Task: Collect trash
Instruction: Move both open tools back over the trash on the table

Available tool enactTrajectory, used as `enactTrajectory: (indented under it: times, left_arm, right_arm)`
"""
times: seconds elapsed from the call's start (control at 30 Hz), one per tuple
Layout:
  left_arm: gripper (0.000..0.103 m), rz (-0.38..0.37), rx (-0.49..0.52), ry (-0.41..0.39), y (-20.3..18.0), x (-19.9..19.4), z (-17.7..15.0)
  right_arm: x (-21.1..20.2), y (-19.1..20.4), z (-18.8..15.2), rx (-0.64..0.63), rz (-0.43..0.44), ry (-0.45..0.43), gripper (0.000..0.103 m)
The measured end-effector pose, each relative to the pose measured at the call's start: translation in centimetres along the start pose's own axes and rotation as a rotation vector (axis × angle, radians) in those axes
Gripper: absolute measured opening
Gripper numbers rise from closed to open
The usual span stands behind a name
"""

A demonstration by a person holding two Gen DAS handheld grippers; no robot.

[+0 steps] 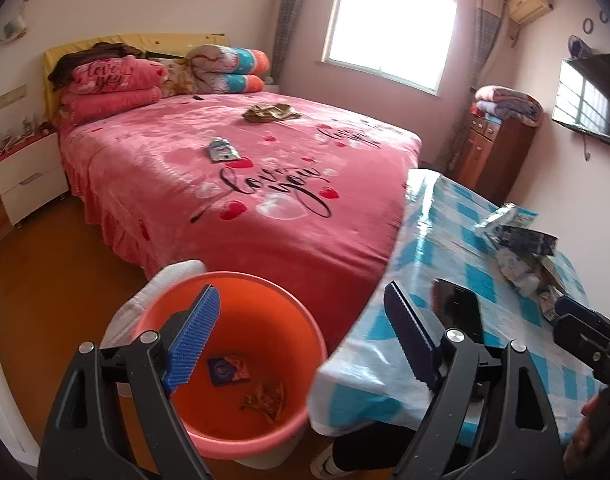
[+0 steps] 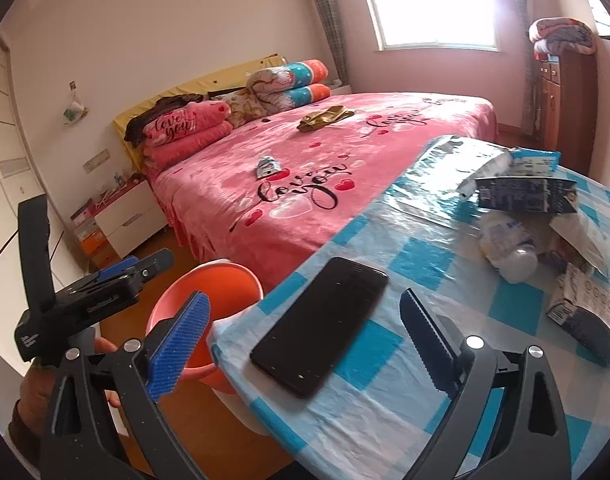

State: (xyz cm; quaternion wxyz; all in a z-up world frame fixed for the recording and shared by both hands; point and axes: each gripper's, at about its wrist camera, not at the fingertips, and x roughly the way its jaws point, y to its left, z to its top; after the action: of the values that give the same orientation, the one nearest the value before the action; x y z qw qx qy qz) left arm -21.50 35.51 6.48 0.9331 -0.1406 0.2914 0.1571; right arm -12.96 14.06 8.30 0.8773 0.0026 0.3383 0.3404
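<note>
Left wrist view: bedspread script reads "love you".

I saw a glossy plastic sheet over the checked tablecloth, a smooth glassy black phone, a smooth plastic orange bucket, a plush pink bedspread, shiny wooden flooring, and ribbed blue pads.

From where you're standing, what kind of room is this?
A bedroom in someone's home, most likely. A large bed with a pink "love you" blanket fills the middle, folded quilts are stacked at its head, and a white nightstand stands beside it. A wall television faces the bed.
</note>
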Motion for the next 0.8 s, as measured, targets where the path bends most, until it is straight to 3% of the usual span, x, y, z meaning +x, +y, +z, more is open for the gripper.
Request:
enactTrajectory:
  times: [0.23,0.8]
  left_arm:
    - [0.085,-0.069,0.055,0.033,-2.9,-0.4,0.1]
    - [0.085,-0.152,0.207,0.065,-11.7,-0.1,2.0]
  right_arm:
    - [-1.2,-1.9,-0.7,0.037,-0.018,-0.025,0.095]
    - [-3.8,-9.3,-1.9,0.172,-0.052,-0.085,0.096]
